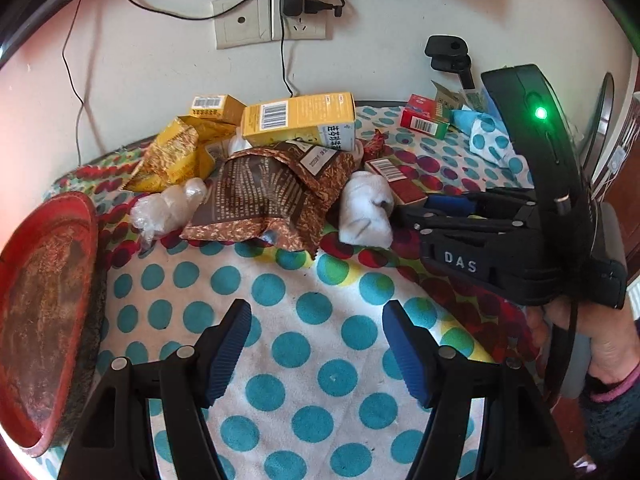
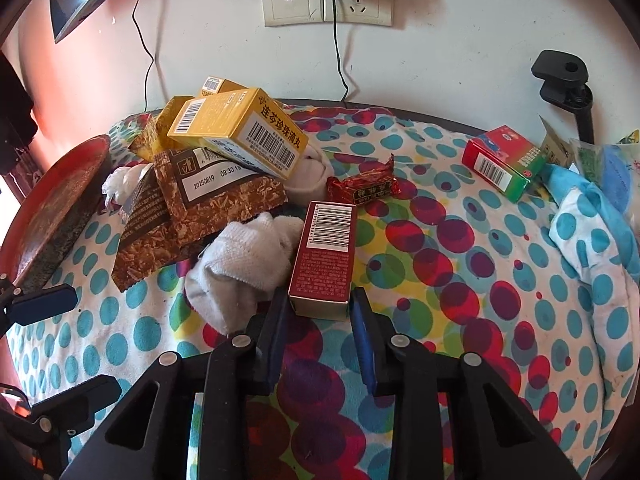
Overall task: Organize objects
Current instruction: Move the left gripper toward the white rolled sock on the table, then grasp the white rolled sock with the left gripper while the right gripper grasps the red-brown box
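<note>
The dark red box (image 2: pixel 326 258) lies flat on the polka-dot cloth (image 2: pixel 460 264) of the desk, barcode end pointing away, and its near end sits between the blue pads of the right tool (image 2: pixel 320 316). The jaws have closed to the box's width and appear to press its two long sides, so I take this as the grasp step: the box is being claimed for sorting (it has not left the cloth).

Just to the left of the red box, touching or nearly so, is a crumpled white sock (image 2: pixel 244 264). Beyond the sock lies a brown printed wrapper (image 2: pixel 188 216), with a yellow medicine box (image 2: pixel 244 136) resting on top of it and more yellow cartons behind. Just past the far end of the red box is a small red foil sweet (image 2: pixel 362 186). Well off to its right sits a red-and-green box (image 2: pixel 502 162), near a bunched-up fold of the cloth. Far to the left of the red box, at the desk's edge, stands a red tray (image 1: pixel 48 304), tilted up on its rim.

The left tool (image 1: pixel 316 344) hangs over bare cloth with its jaws wide apart and nothing between them.

The next move likely calls for a clean lift straight up, so the sock is not dragged along, then a carry to wherever the boxes are being grouped; the tray seems a likely spot.
</note>
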The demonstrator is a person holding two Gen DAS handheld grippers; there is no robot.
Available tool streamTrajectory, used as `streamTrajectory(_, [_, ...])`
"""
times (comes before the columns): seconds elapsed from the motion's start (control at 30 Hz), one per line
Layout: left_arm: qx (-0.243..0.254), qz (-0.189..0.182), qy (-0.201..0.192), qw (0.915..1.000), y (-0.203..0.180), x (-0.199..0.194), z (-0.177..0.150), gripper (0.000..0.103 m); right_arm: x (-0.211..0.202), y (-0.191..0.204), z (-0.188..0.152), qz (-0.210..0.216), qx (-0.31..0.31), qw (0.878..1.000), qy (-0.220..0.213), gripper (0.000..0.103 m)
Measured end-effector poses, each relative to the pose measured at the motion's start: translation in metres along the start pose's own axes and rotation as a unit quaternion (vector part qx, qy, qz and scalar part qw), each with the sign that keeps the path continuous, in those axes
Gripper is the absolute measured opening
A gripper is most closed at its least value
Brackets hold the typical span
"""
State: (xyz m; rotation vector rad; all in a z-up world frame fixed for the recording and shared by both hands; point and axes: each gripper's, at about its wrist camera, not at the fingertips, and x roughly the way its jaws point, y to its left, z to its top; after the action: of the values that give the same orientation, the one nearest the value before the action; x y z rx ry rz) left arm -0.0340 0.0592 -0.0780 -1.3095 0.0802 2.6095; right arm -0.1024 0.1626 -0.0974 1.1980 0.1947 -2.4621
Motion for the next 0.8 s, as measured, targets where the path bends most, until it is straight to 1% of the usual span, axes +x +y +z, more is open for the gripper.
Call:
streamTrajectory(0.17, [-0.01, -0.002, 0.005, 0.9999, -0.002, 0.009, 0.007, 0.07, 0.004, 0.0, 0.001, -0.003, -0.005, 1.0, -0.006, 0.028])
streamTrajectory(0.37, [0.005, -0.015, 0.0, 0.9999, -0.018, 0.018, 0.016, 0.07, 0.003, -0.009, 0.001, -0.022, 0.0, 1.0, -0.011, 0.028])
streamTrajectory(0.47, [0.014, -0.018, 0.007, 0.9997, -0.026, 0.027, 0.022, 0.07, -0.001, -0.019, -0.002, -0.023, 0.01, 1.0, -0.014, 0.028])
streamTrajectory(0.6, [0.022, -0.016, 0.011, 0.9996, -0.035, 0.04, 0.03, 0.07, -0.004, -0.028, -0.005, -0.022, 0.016, 0.999, -0.017, 0.028])
streamTrajectory(0.7, [0.028, -0.012, 0.009, 0.9995, -0.039, 0.047, 0.035, 0.07, -0.003, -0.034, -0.006, -0.012, 0.028, 0.999, -0.013, 0.028])
streamTrajectory(0.73, [0.027, -0.005, 0.007, 0.9996, -0.04, 0.049, 0.037, 0.07, -0.003, -0.036, -0.006, -0.006, 0.033, 0.999, -0.013, 0.028])
streamTrajectory(0.8, [0.024, -0.004, 0.006, 0.9997, -0.039, 0.053, 0.041, 0.07, -0.003, -0.039, -0.007, 0.0, 0.041, 0.999, -0.015, 0.028])
